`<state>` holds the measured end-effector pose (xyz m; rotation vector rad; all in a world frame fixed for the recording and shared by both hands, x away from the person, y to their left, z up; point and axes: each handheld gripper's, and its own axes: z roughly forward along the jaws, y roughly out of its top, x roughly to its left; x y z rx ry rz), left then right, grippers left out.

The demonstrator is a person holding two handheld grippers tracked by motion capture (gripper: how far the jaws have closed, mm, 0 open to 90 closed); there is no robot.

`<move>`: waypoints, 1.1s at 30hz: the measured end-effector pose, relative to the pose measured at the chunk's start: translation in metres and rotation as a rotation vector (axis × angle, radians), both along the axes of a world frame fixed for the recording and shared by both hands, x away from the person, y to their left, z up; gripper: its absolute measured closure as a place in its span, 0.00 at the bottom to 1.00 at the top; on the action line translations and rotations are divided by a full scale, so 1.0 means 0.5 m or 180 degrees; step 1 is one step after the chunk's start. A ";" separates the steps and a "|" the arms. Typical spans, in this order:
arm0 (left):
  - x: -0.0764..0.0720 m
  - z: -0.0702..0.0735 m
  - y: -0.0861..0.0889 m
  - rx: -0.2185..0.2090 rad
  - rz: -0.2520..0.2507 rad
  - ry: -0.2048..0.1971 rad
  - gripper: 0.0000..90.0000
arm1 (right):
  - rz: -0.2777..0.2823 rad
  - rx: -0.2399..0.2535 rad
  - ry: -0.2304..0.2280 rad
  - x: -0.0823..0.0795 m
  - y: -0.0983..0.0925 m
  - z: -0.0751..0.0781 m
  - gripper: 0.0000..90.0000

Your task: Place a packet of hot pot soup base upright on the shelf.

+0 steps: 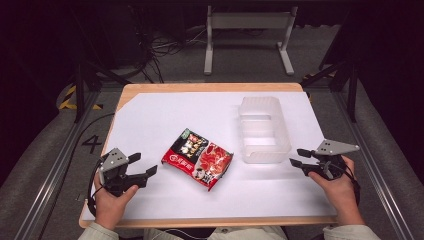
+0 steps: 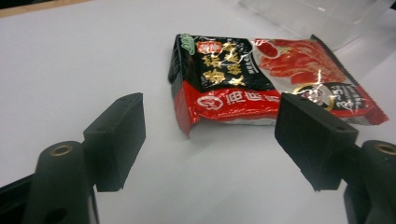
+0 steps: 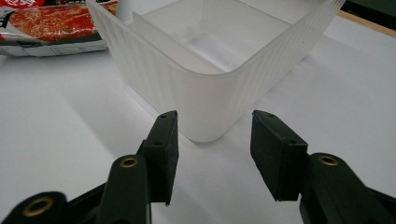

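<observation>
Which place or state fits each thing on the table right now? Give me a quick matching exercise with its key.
Things:
1. snack packet
2. clear plastic bin
3. left gripper
4. right gripper

Places or states:
A. open, aimed at a corner of the bin
B. lying flat in the middle of the white mat
C. open, aimed at the packet without touching it
D. standing empty on the mat, right of the packet

Pairs: 1-B, 2-D, 3-C, 4-A

Digit "4" [image 1: 92, 144] painted on floor left of bench, red-black noodle packet [image 2: 261, 79] with yellow and white Chinese print, too blurred to read reliably
</observation>
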<state>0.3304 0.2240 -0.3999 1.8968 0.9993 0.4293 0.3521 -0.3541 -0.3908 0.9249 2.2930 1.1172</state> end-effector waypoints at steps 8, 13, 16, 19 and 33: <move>0.027 0.019 0.000 -0.0216 0.0073 0.0175 0.29 | -0.0082 0.0080 0.0040 -0.004 -0.001 0.009 0.53; 0.046 0.029 -0.007 -0.0283 0.0094 0.0171 0.29 | -0.0105 0.0097 0.0066 -0.005 -0.002 0.009 0.52; 0.057 0.036 -0.003 -0.0348 0.0137 0.0169 0.28 | -0.0111 0.0117 0.0073 -0.006 -0.004 0.009 0.51; 0.063 0.042 -0.002 -0.0363 0.0162 0.0143 0.28 | -0.0121 0.0121 0.0080 -0.009 -0.006 0.008 0.51; 0.127 0.069 -0.020 -0.0397 0.0052 0.0106 0.26 | -0.0146 0.0251 0.0084 -0.008 -0.006 0.001 0.49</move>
